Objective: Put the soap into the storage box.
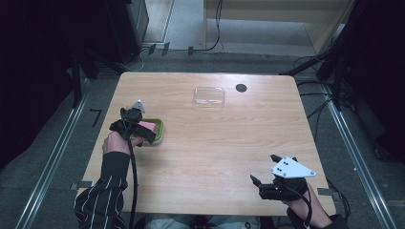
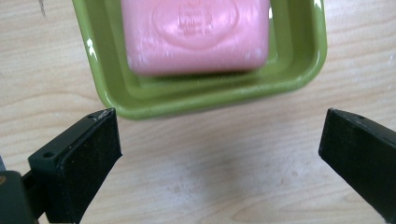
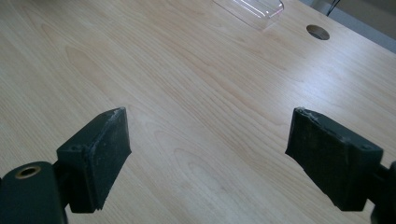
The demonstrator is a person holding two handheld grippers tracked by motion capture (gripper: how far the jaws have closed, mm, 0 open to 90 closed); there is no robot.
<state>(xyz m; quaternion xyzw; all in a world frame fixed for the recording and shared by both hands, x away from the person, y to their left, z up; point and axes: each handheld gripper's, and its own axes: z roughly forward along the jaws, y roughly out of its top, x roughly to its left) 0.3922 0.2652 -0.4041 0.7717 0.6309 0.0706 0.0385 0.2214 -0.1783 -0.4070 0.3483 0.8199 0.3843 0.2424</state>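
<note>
— Left gripper view: what lies by the left gripper [image 2: 219, 154]?
— A pink soap bar [image 2: 196, 35], smooth, rounded, with a pressed oval stamp too blurred to read. It sits in a glossy green dish [image 2: 299, 70]; jaws wide apart, just short of its rim.
— And the right gripper [image 1: 268, 172]?
— Spread apart too, holding nothing, over bare wood near the table [image 1: 215, 143] edge, well apart from the clear plastic lid [image 1: 208, 96].

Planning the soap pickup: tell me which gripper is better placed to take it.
Left. The left gripper hangs open just short of the green dish holding the pink soap bar; the right gripper sits far across the table.
</note>
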